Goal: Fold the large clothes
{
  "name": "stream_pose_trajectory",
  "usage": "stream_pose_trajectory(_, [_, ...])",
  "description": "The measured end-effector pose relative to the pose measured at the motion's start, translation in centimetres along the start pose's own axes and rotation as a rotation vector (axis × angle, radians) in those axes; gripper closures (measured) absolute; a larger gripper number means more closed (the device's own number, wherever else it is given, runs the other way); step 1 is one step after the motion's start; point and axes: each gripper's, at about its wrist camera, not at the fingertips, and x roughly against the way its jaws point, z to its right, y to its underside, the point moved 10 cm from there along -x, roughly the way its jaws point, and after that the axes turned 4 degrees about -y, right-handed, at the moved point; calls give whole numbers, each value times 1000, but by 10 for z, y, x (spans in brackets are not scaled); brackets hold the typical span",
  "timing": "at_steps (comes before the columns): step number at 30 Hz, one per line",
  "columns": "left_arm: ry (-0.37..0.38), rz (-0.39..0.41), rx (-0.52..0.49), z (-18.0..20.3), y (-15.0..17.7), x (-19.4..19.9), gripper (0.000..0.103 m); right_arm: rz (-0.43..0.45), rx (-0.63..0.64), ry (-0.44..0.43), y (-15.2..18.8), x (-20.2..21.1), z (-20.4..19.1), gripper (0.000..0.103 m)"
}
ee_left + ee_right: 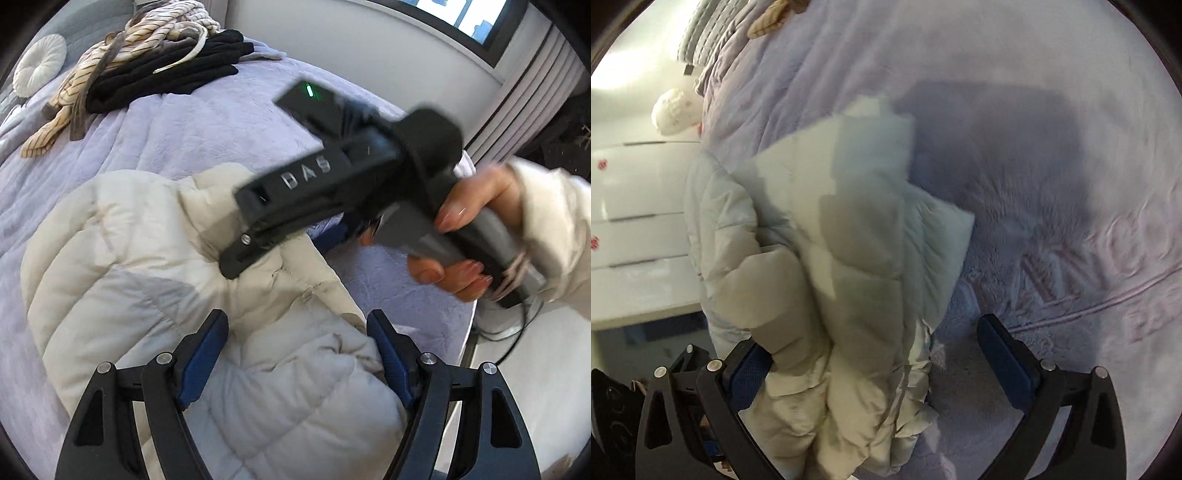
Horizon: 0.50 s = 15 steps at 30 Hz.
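A cream puffer jacket (147, 258) lies bunched on the lilac bedspread (184, 129). My left gripper (297, 339) is open just above the jacket, fingers apart with fabric between and below them. My right gripper, seen from the side in the left wrist view (236, 258), hovers over the jacket's folded edge. In the right wrist view the right gripper (879, 354) is open, its jaws wide apart, and the jacket (849, 240) lies between its fingers and ahead of it. The image is blurred by motion.
A pile of black and striped clothes (155, 70) lies at the far end of the bed, beside a round white cushion (38, 66). A white drawer unit (635, 221) stands off the bed's left side. The bed edge and a cable (509, 332) are at right.
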Motion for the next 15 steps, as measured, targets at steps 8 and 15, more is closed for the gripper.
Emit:
stream_pose_trajectory(8, [63, 22, 197, -45, 4, 43, 15, 7, -10, -84, -5, -18, 5, 0])
stream_pose_trajectory(15, [148, 48, 519, -126, 26, 72, 15, 6, -15, -96, -9, -37, -4, 0])
